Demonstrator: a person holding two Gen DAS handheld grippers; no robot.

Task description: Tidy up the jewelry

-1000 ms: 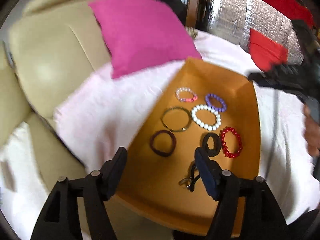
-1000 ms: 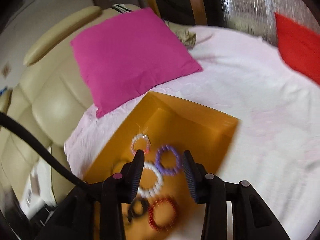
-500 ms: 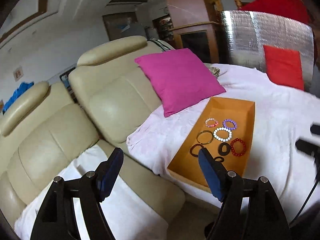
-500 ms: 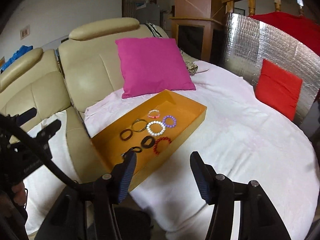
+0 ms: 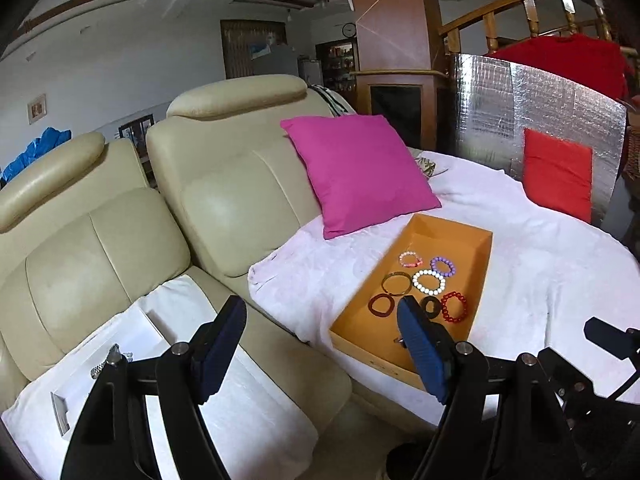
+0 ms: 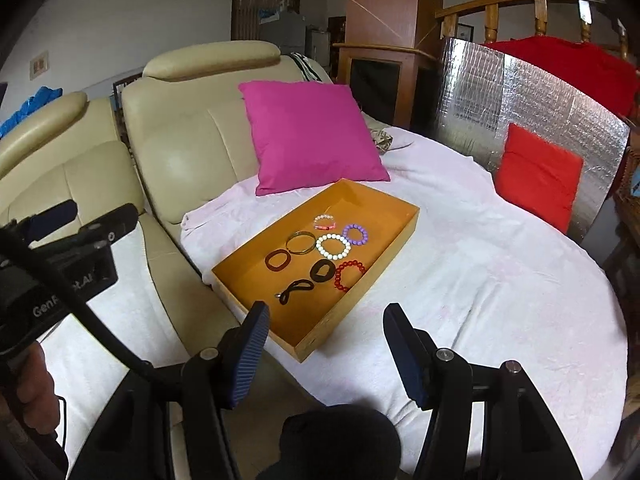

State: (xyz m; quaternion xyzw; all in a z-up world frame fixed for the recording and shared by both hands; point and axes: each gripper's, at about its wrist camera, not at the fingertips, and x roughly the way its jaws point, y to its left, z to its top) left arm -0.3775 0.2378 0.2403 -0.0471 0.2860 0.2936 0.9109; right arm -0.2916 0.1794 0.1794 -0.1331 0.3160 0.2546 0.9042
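Observation:
An orange tray (image 6: 394, 236) (image 5: 482, 264) lies on a pink-white cloth and holds several bracelets: a white bead one (image 6: 333, 246) (image 5: 428, 282), a purple one (image 6: 355, 233), a red one (image 6: 349, 276) (image 5: 454, 307), a gold bangle (image 6: 301, 242), a dark brown ring (image 6: 277, 260) and black bands (image 6: 322, 271). My left gripper (image 5: 320, 344) is open and empty, held back from the tray's near left. My right gripper (image 6: 324, 348) is open and empty, in front of the tray's near corner. A white box (image 5: 120, 344) with a metal watch lies on the sofa seat.
A magenta cushion (image 6: 312, 136) leans behind the tray. A red cushion (image 6: 538, 176) rests against a silver foil panel (image 6: 520, 108) at the right. A cream leather sofa (image 5: 120, 220) stands to the left. The left gripper's body (image 6: 60, 256) shows at the right wrist view's left edge.
Both grippers have pulled well back and up from the tray, which now looks small and distant. The right gripper's jaws have opened wider. The bracelets have not moved.

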